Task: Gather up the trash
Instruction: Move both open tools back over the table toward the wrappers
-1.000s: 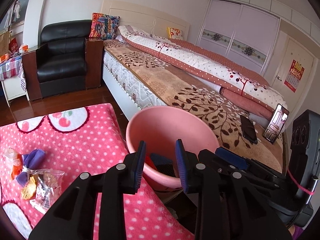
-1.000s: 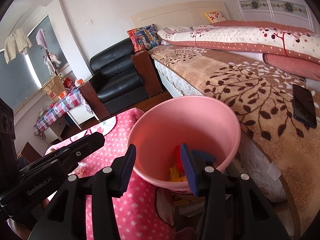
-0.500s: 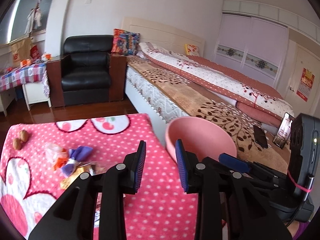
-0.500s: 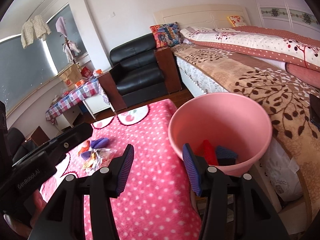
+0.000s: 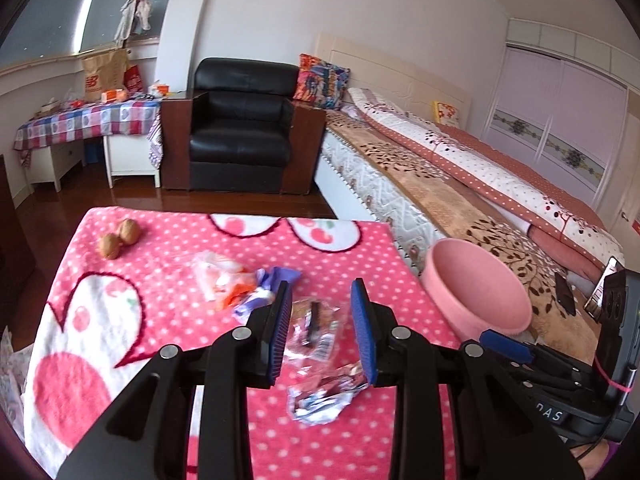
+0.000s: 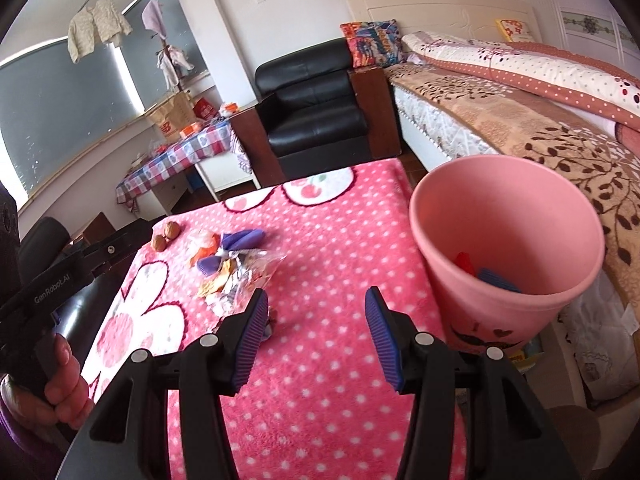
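Walnuts, two brown ones [image 5: 119, 238], sit far left on the pink polka-dot blanketed counter [image 5: 352, 436]. Crumpled clear and purple wrappers [image 5: 316, 332] lie mid-counter, framed by the left gripper [image 5: 322, 330], jaws apart and empty. It should descend straight, then close gently. The right gripper [image 6: 316, 334] is likewise apart and empty. The pink plastic bucket [image 6: 508, 240] beside the counter hides most of its contents; its base is cut off.

Two wrist views, angled down, sharing pink blanket [image 5: 340, 432] [image 6: 320, 380].

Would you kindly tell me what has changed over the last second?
Both grippers swung away from the bin toward the wrappers; the left gripper now frames them, the right gripper is over the blanket. Nothing was gripped or released. Wrappers, walnuts and bin stayed put.
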`<state>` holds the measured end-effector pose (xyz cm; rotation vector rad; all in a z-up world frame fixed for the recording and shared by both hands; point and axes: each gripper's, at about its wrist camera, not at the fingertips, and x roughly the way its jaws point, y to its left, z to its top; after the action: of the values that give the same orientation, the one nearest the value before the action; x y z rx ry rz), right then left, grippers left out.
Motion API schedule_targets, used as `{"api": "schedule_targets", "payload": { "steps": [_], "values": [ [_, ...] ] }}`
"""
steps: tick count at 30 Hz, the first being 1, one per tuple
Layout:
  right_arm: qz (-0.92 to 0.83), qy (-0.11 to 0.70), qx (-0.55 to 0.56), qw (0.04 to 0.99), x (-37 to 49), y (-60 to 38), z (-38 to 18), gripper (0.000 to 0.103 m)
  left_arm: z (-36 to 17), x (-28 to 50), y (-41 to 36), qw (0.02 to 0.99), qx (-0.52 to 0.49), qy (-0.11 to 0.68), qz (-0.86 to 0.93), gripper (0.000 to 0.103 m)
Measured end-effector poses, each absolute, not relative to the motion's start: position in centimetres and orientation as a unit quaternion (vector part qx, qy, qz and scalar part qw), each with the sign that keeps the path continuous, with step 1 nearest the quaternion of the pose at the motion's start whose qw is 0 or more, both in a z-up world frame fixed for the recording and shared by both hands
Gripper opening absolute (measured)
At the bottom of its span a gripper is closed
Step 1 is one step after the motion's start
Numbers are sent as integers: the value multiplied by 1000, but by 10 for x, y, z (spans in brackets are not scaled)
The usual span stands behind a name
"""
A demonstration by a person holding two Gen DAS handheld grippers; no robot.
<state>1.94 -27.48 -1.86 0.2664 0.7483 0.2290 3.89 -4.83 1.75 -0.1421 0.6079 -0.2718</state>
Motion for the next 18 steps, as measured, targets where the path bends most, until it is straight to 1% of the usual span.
{"api": "schedule_targets", "payload": {
  "steps": [10,18],
  "values": [
    [140,386,115,905,27,-249,-32,50,-14,39,-18,934,-74,335,-97,31],
    [146,397,113,899,37,-245,-40,50,-27,65,-5,929,-96,352,-60,30]
  ]
}}
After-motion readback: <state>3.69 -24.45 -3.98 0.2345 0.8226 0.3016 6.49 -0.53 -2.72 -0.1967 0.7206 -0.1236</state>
